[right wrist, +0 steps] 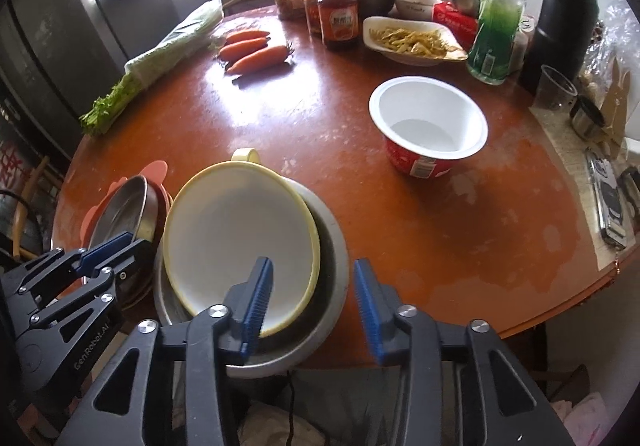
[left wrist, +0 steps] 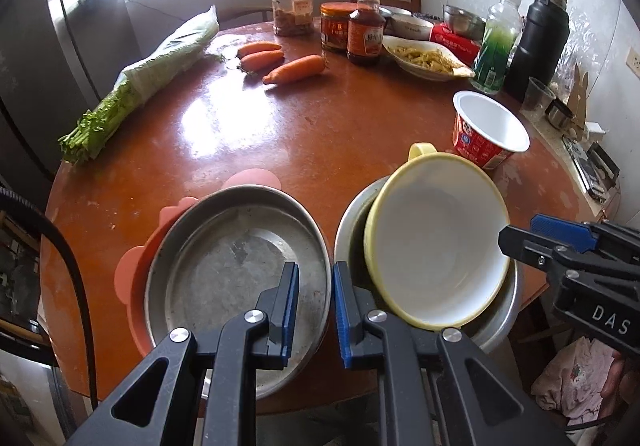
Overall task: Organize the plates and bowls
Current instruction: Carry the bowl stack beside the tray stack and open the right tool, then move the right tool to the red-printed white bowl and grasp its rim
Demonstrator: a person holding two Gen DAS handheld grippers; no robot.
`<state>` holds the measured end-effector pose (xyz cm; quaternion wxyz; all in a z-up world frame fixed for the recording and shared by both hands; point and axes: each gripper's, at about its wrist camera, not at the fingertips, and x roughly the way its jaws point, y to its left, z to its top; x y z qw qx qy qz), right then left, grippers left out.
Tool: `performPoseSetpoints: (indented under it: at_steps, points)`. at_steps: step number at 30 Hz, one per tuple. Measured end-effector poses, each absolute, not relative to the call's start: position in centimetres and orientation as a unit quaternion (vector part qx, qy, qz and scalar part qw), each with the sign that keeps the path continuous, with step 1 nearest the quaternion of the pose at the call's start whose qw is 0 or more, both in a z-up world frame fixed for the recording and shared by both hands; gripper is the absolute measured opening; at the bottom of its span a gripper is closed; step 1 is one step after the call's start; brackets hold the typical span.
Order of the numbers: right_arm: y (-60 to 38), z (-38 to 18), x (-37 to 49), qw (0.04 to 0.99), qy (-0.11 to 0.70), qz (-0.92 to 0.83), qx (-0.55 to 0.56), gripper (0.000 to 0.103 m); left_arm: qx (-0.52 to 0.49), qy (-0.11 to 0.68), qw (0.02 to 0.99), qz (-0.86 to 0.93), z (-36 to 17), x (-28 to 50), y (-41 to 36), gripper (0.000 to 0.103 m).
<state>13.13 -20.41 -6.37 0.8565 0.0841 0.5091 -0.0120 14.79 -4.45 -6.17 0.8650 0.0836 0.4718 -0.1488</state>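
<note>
Left gripper point(left wrist: 314, 310): jaws pinch the near rim of the metal plate point(left wrist: 236, 266), which lies on a pink mat point(left wrist: 136, 270).

Right gripper point(right wrist: 314, 310): fingers spread, gripping nothing; the left finger hangs inside the yellow-rimmed bowl point(right wrist: 236, 234), the right one outside.

That bowl sits tilted in a grey metal bowl point(right wrist: 332, 246) beside the plate, at the table's point(right wrist: 320, 126) near edge.

Farther: empty red noodle cup point(right wrist: 428, 130), then carrots point(right wrist: 252, 50).

A round metal plate point(left wrist: 236, 258) lay on a pink flower-shaped mat point(left wrist: 136, 266) at the near edge of the counter point(left wrist: 280, 142). Just beside it, a yellow-rimmed white bowl point(left wrist: 436, 242) with a handle sat tilted inside a grey metal bowl point(right wrist: 332, 286). Farther back stood an empty red paper bowl point(right wrist: 428, 130), upright.
</note>
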Motion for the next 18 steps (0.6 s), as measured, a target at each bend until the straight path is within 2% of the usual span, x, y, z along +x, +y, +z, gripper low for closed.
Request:
performPoseSetpoints:
  at_steps: [6,9,10,12,13,18]
  points:
    - [-21.7,-4.6,12.1,0.870,0.482,-0.010,0.104,0.045,0.073,0.441,0.882,-0.145,-3.8,13.9,-3.4,0.017]
    - [-23.1,-2.2,11.1,0.891,0.438,-0.029,0.119,0.045,0.072,0.390,0.905,-0.155,-1.2,13.1,-3.6,0.017]
    - [-23.5,-1.6,10.8,0.896,0.425,-0.034,0.125,0.046,0.072,0.370,0.913,-0.158,-0.4,12.8,-3.8,0.018]
    - [-24.2,-0.3,10.1,0.907,0.397,-0.045,0.132,0.056,0.074,0.348,0.920,-0.165,0.8,12.8,-4.6,0.018]
    - [-24.4,0.2,9.9,0.912,0.386,-0.046,0.133,0.057,0.074,0.348,0.919,-0.171,1.1,12.9,-5.0,0.018]
    - [-25.4,0.7,9.8,0.917,0.369,-0.052,0.140,0.057,0.063,0.345,0.913,-0.209,1.6,14.0,-7.8,0.018]
